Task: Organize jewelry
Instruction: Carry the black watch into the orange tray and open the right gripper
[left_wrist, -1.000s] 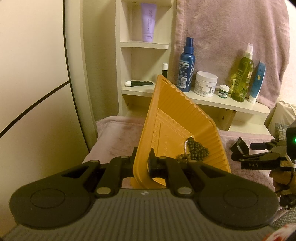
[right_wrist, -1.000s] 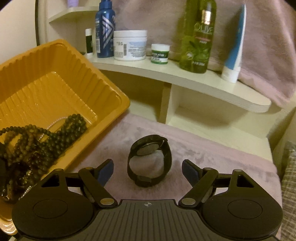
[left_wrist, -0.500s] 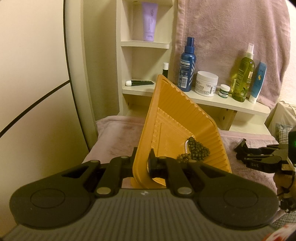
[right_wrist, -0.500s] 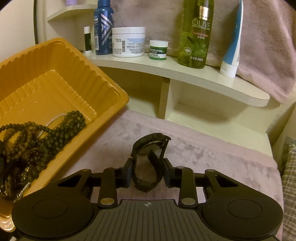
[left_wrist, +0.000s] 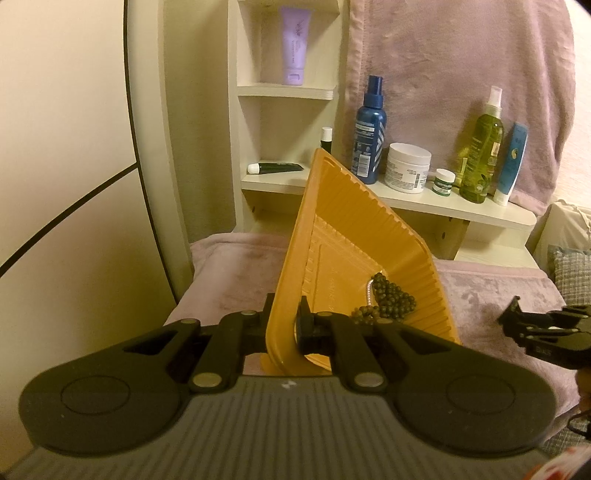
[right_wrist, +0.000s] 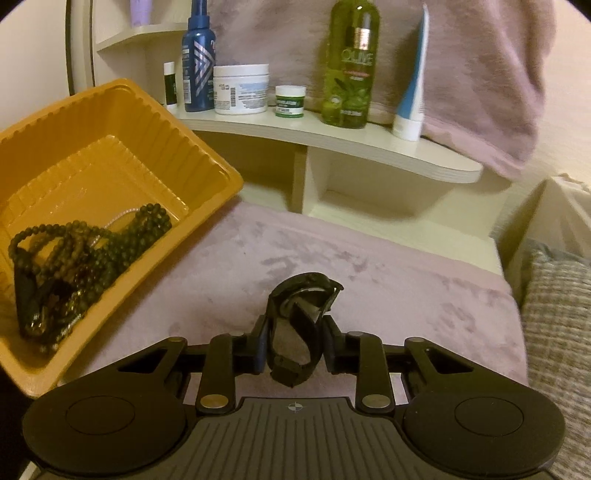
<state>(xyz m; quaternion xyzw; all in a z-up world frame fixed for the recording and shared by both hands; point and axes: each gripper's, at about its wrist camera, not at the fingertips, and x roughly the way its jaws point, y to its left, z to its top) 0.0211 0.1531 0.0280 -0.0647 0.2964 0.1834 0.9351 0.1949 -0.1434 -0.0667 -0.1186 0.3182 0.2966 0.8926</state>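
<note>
right wrist | right tongs (right_wrist: 295, 350) clamped on watch (right_wrist: 301, 325), face up-forward | left tongs (left_wrist: 282, 328) clamping tray (left_wrist: 369, 236) rim

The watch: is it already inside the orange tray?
No. The watch is clamped in the right gripper over the pink cloth, outside the tray.

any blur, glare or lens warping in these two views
Left wrist view: warm yellow cast, the wall line bows from fisheye, and a glare spot sits on the orange tray. Right wrist view: the towel and right edge smear softly, while the watch stays fairly sharp.
</note>
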